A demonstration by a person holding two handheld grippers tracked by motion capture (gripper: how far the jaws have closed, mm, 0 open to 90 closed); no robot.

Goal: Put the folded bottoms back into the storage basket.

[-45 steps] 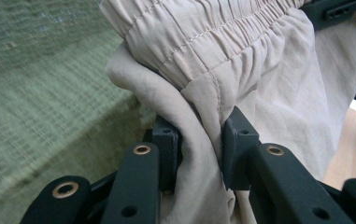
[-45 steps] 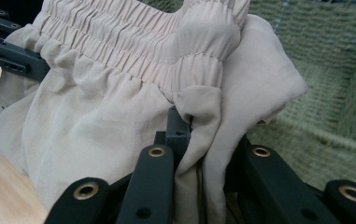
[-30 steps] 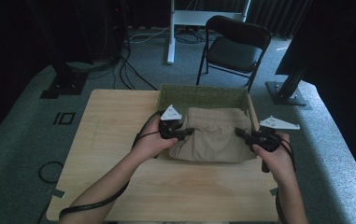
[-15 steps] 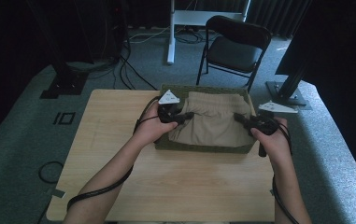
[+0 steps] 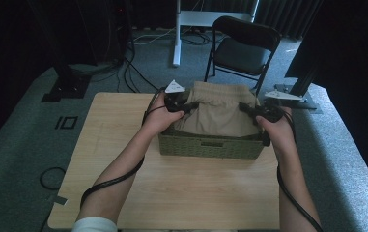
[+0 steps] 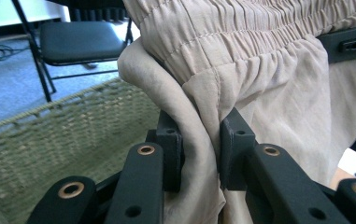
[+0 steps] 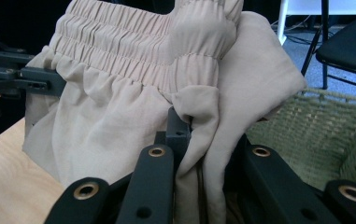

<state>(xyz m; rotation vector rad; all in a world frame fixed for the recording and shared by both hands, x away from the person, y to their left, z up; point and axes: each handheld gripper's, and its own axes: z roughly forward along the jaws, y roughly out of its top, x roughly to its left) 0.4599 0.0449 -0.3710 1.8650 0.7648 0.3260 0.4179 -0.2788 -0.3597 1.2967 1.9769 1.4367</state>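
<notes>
Over the far half of the wooden table [image 5: 123, 140], I hold a pair of beige shorts [image 5: 218, 113] stretched between my two grippers, above a woven green basket [image 5: 210, 145]. My left gripper [image 5: 187, 107] pinches the garment's left edge and my right gripper [image 5: 244, 107] pinches its right edge, so the cloth hangs between them like a small curtain, its lower part sinking inside the basket walls.

From the left gripper view, my two black jaws are clamped on a thick fold of the shorts [image 6: 203, 154] just below the waistband; the fabric bulges out above the pads and drapes down between them. The basket [image 6: 73, 126] sits just beside and behind that fold. From the right gripper view, my jaws are likewise clenched on a bunched fold of the shorts [image 7: 203, 154], with the basket's wall [image 7: 316, 135] close at one side and the bare tabletop [image 7: 7, 177] at the other.

The shorts are light tan, thin and softly creased. Their elastic waistband, gathered into several rows of fine puckers, runs across the top between my grippers. Beyond the table stands a black folding chair [image 5: 242, 48] on grey carpet.
</notes>
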